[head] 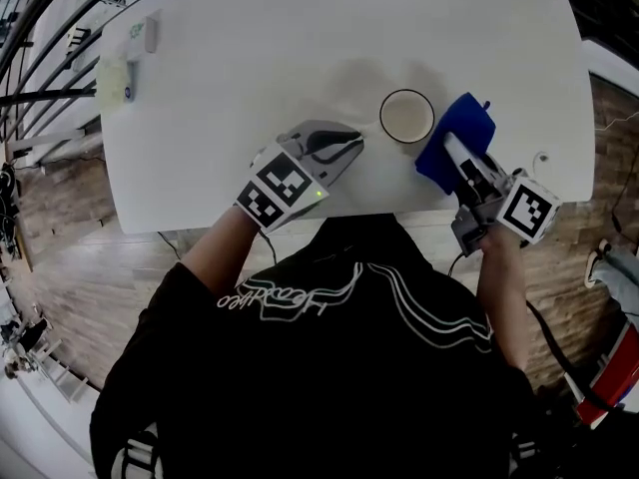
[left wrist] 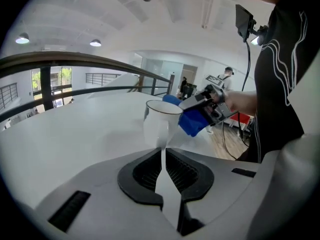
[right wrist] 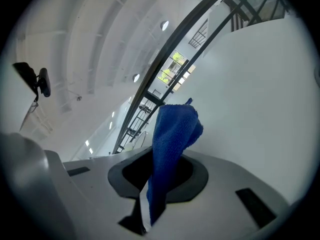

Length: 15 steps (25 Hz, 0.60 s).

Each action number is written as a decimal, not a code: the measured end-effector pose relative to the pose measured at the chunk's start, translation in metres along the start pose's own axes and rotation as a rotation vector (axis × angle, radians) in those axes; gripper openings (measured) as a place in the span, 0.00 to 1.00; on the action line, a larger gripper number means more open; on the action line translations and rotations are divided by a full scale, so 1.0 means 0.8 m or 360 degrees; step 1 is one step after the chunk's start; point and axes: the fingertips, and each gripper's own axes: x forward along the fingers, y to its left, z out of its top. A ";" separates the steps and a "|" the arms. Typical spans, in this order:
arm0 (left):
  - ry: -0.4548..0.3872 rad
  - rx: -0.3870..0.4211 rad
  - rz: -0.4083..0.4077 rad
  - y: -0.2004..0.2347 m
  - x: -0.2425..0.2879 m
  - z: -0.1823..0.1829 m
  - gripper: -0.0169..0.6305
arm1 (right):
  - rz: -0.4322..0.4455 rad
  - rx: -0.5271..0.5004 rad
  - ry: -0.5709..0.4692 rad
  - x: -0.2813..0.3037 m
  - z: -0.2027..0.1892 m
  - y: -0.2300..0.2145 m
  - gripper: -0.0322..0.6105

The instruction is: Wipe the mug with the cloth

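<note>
A white mug [head: 406, 116] stands upright on the white table [head: 250, 58], right of the middle. My left gripper [head: 357, 145] lies low on the table just left of the mug, jaws shut with nothing seen between them. In the left gripper view the mug [left wrist: 162, 121] rises right beyond the closed tips [left wrist: 162, 151]; contact cannot be told. My right gripper [head: 457, 158] is shut on a blue cloth [head: 459, 133], which hangs just right of the mug. In the right gripper view the cloth [right wrist: 170, 144] sticks up from the jaws and hides the mug.
Two small pale objects [head: 130, 43] lie at the table's far left corner. The near table edge [head: 300, 223] runs right below both grippers, with wooden floor [head: 60, 267] beyond. Cables and stands [head: 20, 78] line the left side.
</note>
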 end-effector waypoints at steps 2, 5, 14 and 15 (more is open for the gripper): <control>0.0005 0.0013 -0.0021 -0.006 0.001 -0.001 0.08 | 0.0017 0.0044 -0.0056 -0.009 -0.004 0.005 0.13; 0.0016 0.0039 -0.0049 -0.015 0.004 -0.001 0.08 | 0.0092 0.0180 -0.0144 -0.020 -0.014 0.014 0.13; 0.0028 0.0053 -0.0112 -0.037 0.013 0.005 0.07 | 0.0263 0.0525 -0.0398 -0.029 -0.021 0.030 0.13; 0.0026 0.0052 -0.0115 -0.041 0.015 0.007 0.07 | 0.0262 0.0542 -0.0413 -0.030 -0.020 0.029 0.13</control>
